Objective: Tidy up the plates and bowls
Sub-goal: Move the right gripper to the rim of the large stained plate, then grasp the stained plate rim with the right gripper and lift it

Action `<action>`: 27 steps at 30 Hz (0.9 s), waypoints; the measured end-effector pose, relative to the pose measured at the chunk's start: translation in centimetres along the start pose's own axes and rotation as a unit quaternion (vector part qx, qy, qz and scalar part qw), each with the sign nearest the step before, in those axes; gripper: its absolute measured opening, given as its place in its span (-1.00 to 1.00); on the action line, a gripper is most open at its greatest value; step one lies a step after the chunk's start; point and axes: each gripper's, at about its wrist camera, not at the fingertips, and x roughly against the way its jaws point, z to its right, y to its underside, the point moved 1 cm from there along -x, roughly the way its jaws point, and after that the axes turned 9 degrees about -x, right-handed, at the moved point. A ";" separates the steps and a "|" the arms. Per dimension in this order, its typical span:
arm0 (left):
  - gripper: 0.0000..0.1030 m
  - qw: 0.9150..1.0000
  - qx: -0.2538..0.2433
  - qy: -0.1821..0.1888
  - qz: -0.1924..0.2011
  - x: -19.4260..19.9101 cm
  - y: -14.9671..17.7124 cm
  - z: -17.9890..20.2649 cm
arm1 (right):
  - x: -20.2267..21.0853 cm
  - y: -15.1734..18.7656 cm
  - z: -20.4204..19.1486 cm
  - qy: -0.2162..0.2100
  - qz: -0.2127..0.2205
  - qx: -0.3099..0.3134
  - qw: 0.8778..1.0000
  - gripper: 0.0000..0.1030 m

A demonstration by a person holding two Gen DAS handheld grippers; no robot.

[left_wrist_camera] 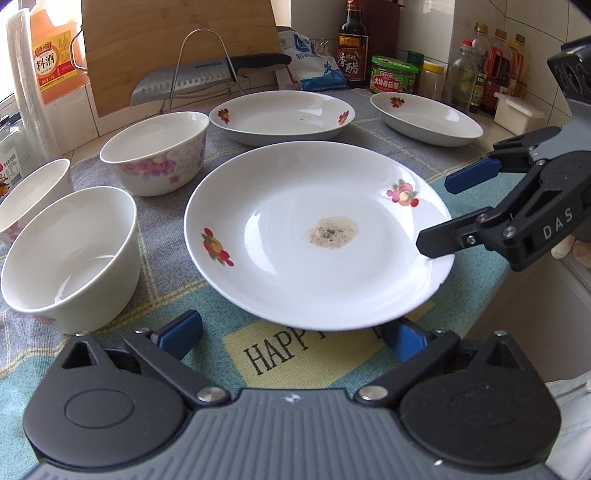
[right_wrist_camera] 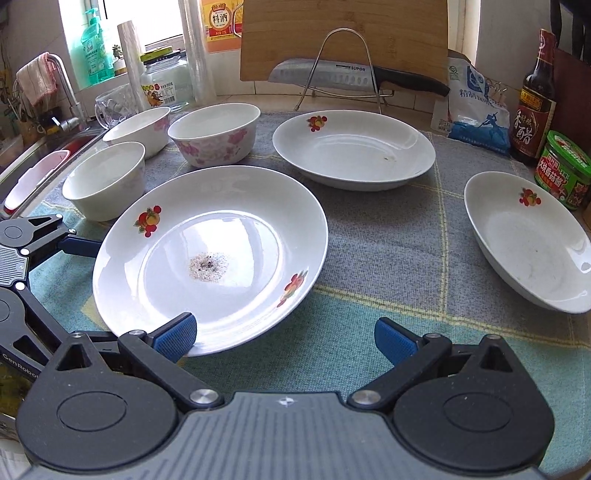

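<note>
A large white plate [left_wrist_camera: 317, 236] [right_wrist_camera: 210, 258] with fruit prints and a brown stain in its middle lies on the checked cloth [right_wrist_camera: 388, 266]. My left gripper [left_wrist_camera: 293, 334] is open, its blue pads either side of the plate's near rim. My right gripper [right_wrist_camera: 286, 338] [left_wrist_camera: 443, 212] is open too, one pad over the plate's rim and nothing pinched. A left finger [right_wrist_camera: 79, 246] shows at the plate's left edge. Two deep plates [right_wrist_camera: 352, 147] [right_wrist_camera: 528, 240] sit behind and right. Three bowls [left_wrist_camera: 70, 258] [left_wrist_camera: 155, 158] [left_wrist_camera: 33, 192] stand left.
A knife [right_wrist_camera: 354, 75] rests on a wire rack before a wooden cutting board [right_wrist_camera: 343, 33]. Bottles and jars [left_wrist_camera: 395, 74] line the back right wall, next to a salt bag [right_wrist_camera: 476, 107]. A sink [right_wrist_camera: 33, 173] and tap lie left of the cloth.
</note>
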 end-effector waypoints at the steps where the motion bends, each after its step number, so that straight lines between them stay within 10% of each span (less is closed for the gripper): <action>1: 1.00 1.000 0.000 0.001 -0.002 -0.1 -0.2 -0.1 | -0.2 0.0 0.1 -0.005 -0.004 -0.004 1.000 1.00; 27: 0.99 0.998 -0.042 0.036 0.031 -0.3 -0.2 -0.7 | -4.1 -4.7 -0.2 -0.070 -0.062 0.016 0.995 1.00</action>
